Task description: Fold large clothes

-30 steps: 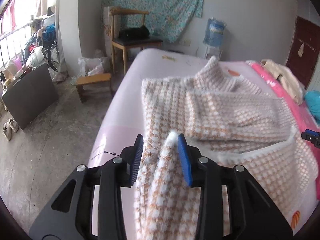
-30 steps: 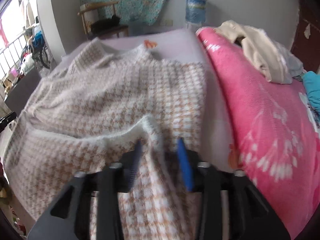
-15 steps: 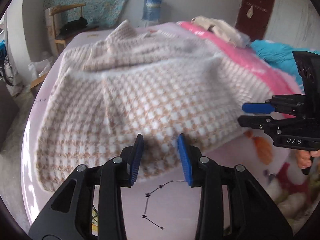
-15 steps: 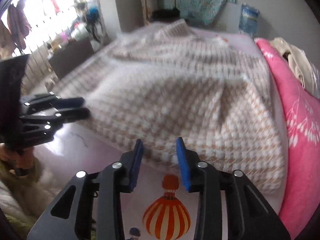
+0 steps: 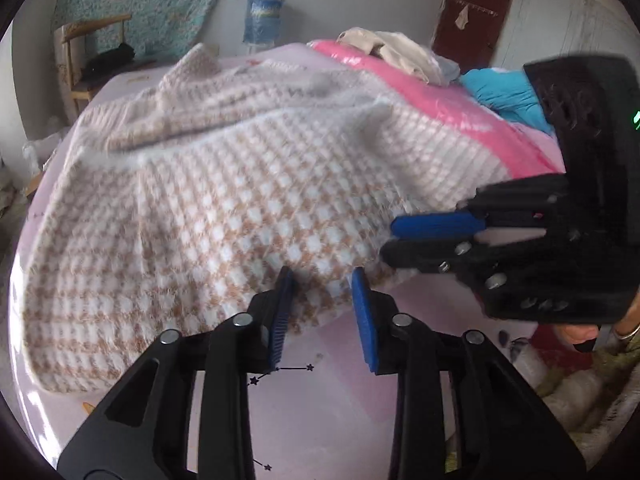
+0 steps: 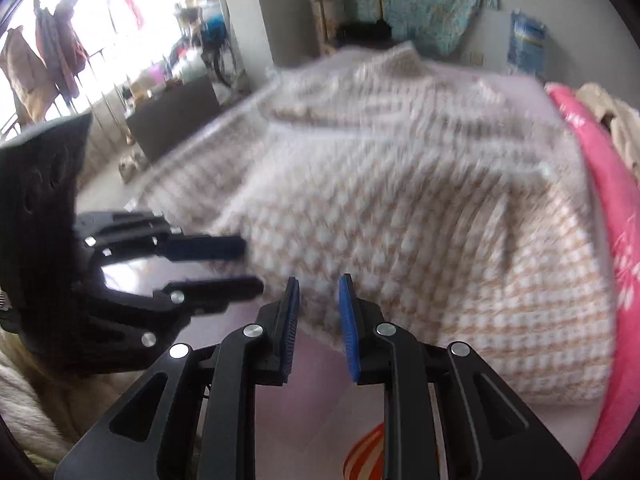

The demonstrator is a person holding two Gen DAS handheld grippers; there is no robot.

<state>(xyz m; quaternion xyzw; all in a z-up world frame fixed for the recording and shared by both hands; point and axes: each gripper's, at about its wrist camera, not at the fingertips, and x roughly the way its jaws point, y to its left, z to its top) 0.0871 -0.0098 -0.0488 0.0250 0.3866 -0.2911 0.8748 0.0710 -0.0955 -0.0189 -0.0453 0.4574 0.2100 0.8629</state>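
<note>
A fluffy beige-and-white checked sweater (image 5: 240, 200) lies spread on the lilac bed sheet (image 5: 340, 400), with its lower part folded up over the body. My left gripper (image 5: 322, 272) points down at the near hem. Its jaws are closing with the hem's edge between the tips, and a gap still shows beside the pads. My right gripper (image 5: 389, 240) comes in from the right at the same hem. In the right wrist view the sweater (image 6: 400, 220) is blurred. There the right gripper (image 6: 320, 280) is closing with the hem between its tips. The left gripper (image 6: 252, 266) hangs just to its left.
A pink blanket (image 5: 440, 92) runs along the sweater's far right side, with a beige clothes pile (image 5: 400, 52) and a blue cloth (image 5: 508, 92) on it. A wooden chair (image 5: 88, 48) and a water bottle (image 5: 264, 16) stand by the back wall. A hand (image 5: 580, 332) holds the right gripper.
Both grippers carried a sweater edge across, let it go, and came down to the near hem. They now sit side by side, and the right jaws have narrowed.
</note>
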